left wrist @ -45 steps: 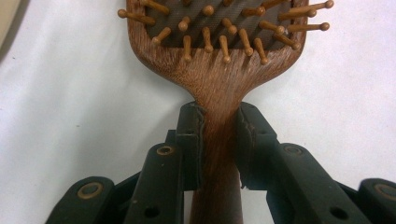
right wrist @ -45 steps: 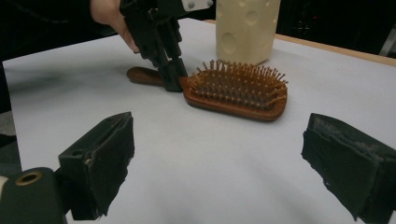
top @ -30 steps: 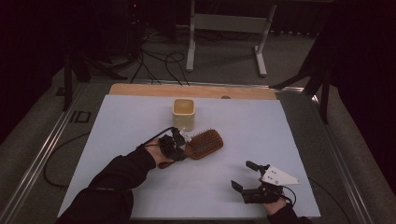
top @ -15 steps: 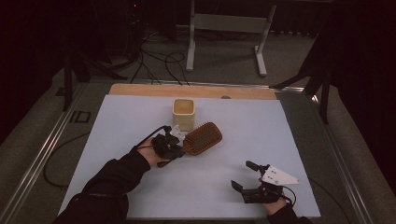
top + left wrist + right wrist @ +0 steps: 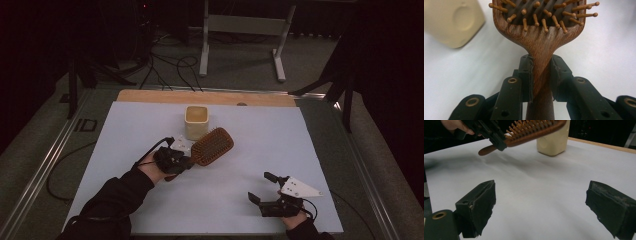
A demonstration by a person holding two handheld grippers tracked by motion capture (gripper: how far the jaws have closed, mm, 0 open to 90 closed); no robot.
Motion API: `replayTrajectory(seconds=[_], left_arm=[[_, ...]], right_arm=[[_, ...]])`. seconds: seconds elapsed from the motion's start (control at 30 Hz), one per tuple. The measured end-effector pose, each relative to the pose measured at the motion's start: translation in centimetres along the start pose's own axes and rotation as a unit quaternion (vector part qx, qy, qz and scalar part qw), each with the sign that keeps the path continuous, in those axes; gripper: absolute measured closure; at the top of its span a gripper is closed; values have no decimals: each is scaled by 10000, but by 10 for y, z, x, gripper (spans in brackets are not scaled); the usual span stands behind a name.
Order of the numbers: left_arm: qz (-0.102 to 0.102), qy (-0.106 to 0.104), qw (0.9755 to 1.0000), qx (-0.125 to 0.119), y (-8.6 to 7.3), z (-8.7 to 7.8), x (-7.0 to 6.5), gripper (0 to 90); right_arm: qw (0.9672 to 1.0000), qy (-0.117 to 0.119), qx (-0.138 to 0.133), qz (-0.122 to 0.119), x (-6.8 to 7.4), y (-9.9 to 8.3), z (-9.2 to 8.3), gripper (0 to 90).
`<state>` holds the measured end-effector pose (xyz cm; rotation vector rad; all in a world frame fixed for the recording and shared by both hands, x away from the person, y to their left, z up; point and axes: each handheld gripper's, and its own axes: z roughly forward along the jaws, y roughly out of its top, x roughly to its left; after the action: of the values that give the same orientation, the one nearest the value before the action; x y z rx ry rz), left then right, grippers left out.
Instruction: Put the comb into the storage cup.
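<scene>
The brush (image 5: 212,146), at frame centre beside the cup (image 5: 196,121), is clamped at its handle by the left gripper (image 5: 186,162). It should be kept level and lowered gently. The right gripper (image 5: 264,187) is held wide open, empty.

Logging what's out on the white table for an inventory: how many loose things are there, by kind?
Wooden hairbrush: 1, clamped at its handle in the left tongs
Cream container: 1
Total: 2
</scene>
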<state>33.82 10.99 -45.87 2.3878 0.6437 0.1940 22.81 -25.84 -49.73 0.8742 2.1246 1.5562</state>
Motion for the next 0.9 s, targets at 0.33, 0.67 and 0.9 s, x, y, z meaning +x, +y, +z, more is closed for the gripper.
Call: replayTrajectory(seconds=[0.33, 0.67, 0.9], left_arm=[[-305, 213, 9984, -417, -22, -17, 0, 740], [-391, 378, 9962, -682, -38, -27, -2, 740], [-500, 585, 9918, -1023, -55, -29, -8, 740]], right_arm=[[10000, -5, 9, -5, 1, 0, 0, 90], [10000, -7, 13, 19, 1, 1, 1, 90], [10000, -67, 2, 37, 1, 2, -1, 90]])
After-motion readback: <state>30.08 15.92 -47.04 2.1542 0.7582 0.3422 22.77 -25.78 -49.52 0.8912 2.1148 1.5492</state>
